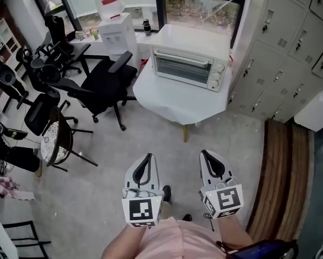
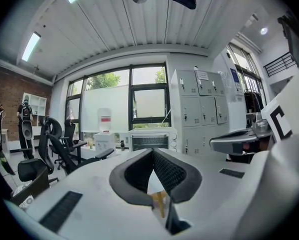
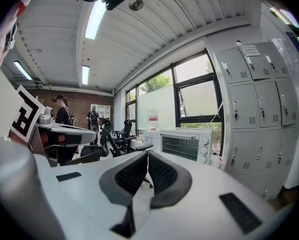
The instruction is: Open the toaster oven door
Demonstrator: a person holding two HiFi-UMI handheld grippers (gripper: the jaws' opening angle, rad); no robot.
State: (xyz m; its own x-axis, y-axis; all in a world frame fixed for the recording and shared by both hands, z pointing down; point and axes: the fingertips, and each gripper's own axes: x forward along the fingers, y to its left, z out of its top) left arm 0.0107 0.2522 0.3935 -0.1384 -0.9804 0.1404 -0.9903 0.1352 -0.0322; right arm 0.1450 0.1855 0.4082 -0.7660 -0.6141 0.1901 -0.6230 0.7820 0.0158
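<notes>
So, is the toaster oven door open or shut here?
Shut. The toaster oven door stands upright against the oven's front, its handle at the top edge.

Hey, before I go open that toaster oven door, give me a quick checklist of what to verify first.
1. Toaster oven door closed, ready to open: ok.
2. Handle unblocked: ok, nothing in front of it.
3. Left gripper and right gripper empty: ok.
4. Jaws apart for the handle: not ok, both are shut.
5. Within reach: not ok, floor separates both grippers from the table.
6. Walkway: ok, the black chair stands off to the left.
</notes>
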